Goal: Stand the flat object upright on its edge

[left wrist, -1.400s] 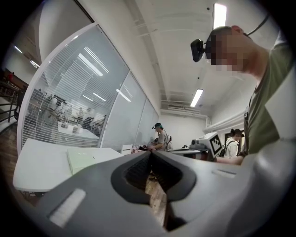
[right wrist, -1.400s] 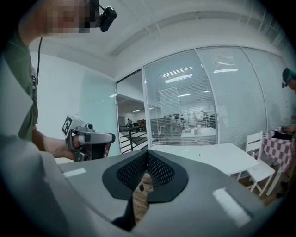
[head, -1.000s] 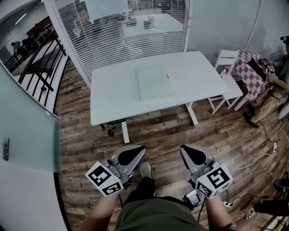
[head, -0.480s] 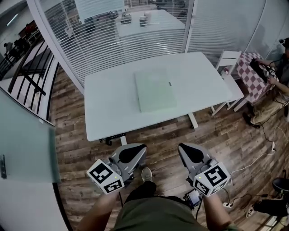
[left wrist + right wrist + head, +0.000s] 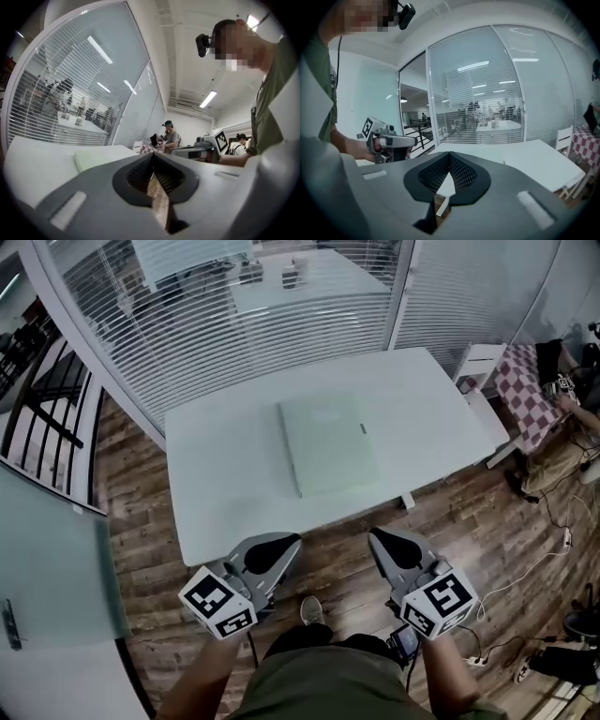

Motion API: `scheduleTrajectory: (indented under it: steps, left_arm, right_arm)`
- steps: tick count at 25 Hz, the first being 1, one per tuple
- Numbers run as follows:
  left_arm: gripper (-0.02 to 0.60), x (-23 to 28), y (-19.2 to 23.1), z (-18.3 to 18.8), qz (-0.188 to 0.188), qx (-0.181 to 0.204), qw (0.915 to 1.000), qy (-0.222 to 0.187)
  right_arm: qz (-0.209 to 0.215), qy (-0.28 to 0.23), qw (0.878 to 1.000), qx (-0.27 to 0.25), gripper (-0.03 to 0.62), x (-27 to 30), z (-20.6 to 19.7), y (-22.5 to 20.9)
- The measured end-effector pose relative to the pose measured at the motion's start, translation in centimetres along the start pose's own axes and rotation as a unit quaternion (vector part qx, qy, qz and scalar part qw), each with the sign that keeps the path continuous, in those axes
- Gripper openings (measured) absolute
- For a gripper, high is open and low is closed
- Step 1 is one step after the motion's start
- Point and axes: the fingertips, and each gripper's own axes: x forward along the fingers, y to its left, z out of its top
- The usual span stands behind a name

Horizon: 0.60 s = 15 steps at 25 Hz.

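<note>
White table on wood floor; pale green flat object lying flat, mid-table.

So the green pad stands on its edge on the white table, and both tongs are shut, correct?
No: the pad lies flat on the table, as the head view shows. Left tongs and right tongs are shut.

There was one white table, and on it one flat pale green object. Two grippers were in view: the left gripper and the right gripper. One shoe showed between them. One white chair and one checked cloth stood at the right. Behind the blinds stood one second table, carrying what looked like two small items.
</note>
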Motion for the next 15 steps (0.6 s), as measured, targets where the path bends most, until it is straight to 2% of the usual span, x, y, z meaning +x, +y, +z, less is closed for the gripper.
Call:
scheduleTrajectory:
  steps: [6,15]
  left_arm:
    - [-0.002,1.6,3.8,-0.5,-0.003,-0.007,0.9999,0.013]
    - [0.000,4.0,7.8,-0.7,0.004,-0.017,0.9996,0.022]
  right_arm:
    - [-0.012,0.006,1.000,0.003,0.006,3.0,0.0,-2.0]
    - [-0.006,0.021,1.000,0.009,0.006,6.4,-0.2,-5.2]
